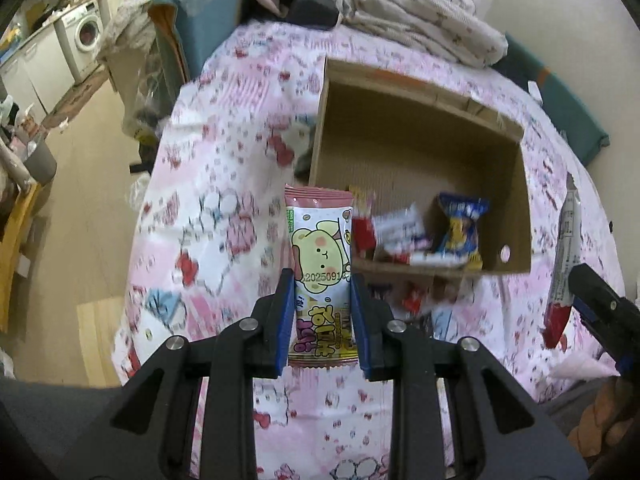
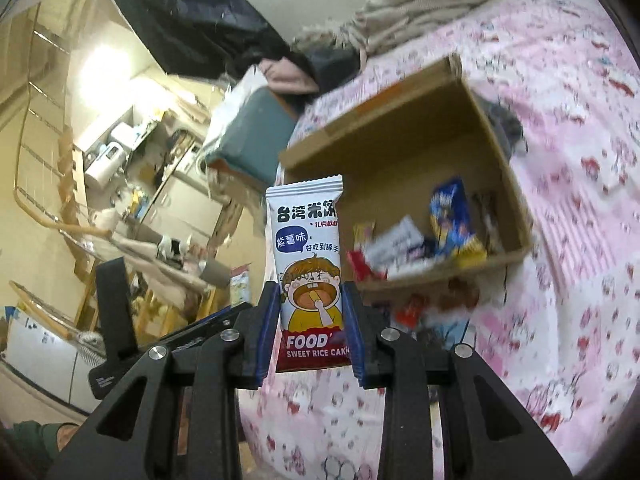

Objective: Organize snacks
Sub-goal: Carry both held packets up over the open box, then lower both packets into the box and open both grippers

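I hold a pink pack [image 1: 320, 276] tight in my left hand-held gripper [image 1: 322, 312] and a rice cake [image 2: 310, 276] in my right hand-held gripper [image 2: 312, 328], both above the bed [image 1: 208, 216] near the box [image 1: 420, 148], ready to drop in.

left gripper [image 1: 322, 280]: jaws closed onto a pink snack packet [image 1: 320, 256], held upright between the blue pads
right gripper [image 2: 311, 292]: jaws clamped on a white rice cake packet [image 2: 310, 264], upright; also seen at the left view's right edge
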